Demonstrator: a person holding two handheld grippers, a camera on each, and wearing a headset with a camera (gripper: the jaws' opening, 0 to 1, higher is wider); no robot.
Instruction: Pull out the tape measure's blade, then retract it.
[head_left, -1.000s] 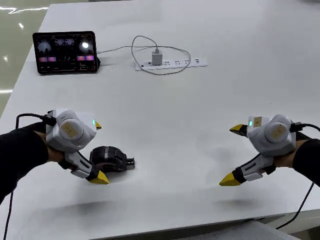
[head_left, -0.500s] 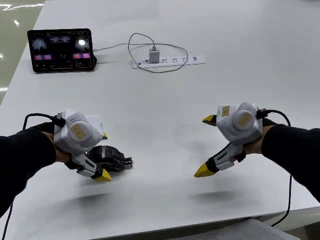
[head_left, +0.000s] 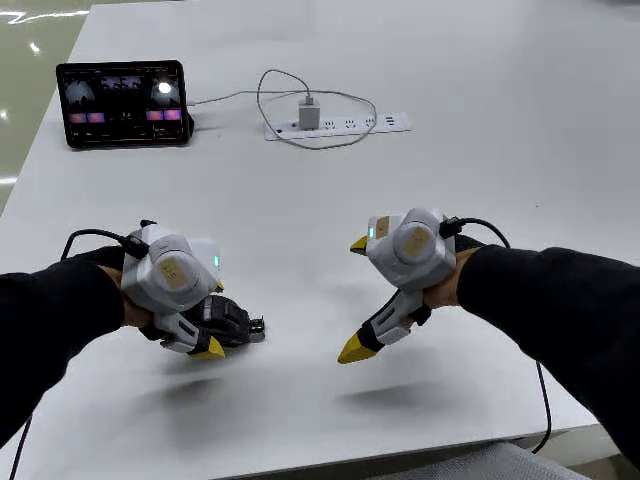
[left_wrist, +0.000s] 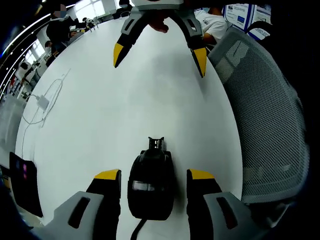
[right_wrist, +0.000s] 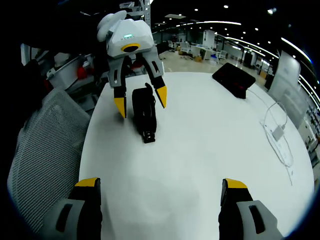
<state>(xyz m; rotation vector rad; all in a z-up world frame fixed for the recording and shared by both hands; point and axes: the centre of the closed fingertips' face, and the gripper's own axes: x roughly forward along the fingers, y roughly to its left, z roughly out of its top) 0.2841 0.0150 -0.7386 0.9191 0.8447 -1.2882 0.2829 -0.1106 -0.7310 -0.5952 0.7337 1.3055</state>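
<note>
Right gripper (head_left: 356, 297) has swung leftward, jaws spread, toward the black rounded plastic tape measure (head_left: 232, 322) on the white table (head_left: 420, 180). Left gripper (left_wrist: 154, 174) straddles it, jaws apart. We read this as approach; next we'd clamp the body and pinch the blade hook (left_wrist: 156, 143).

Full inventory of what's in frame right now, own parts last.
table: 1, white, under everything
tape measure: 1, black, near left on the table, blade in
tablet: 1, black, screen lit, far left
power strip: 1, white, far centre
charger: 1, white, plugged into the power strip
cable: 1, white, looped by the power strip
chair: 1, grey mesh, at the table's near edge
left gripper: 1, white, yellow tips, open, straddling the tape measure
right gripper: 1, white, yellow tips, open, facing the tape measure
sleeves: 2, black
</note>
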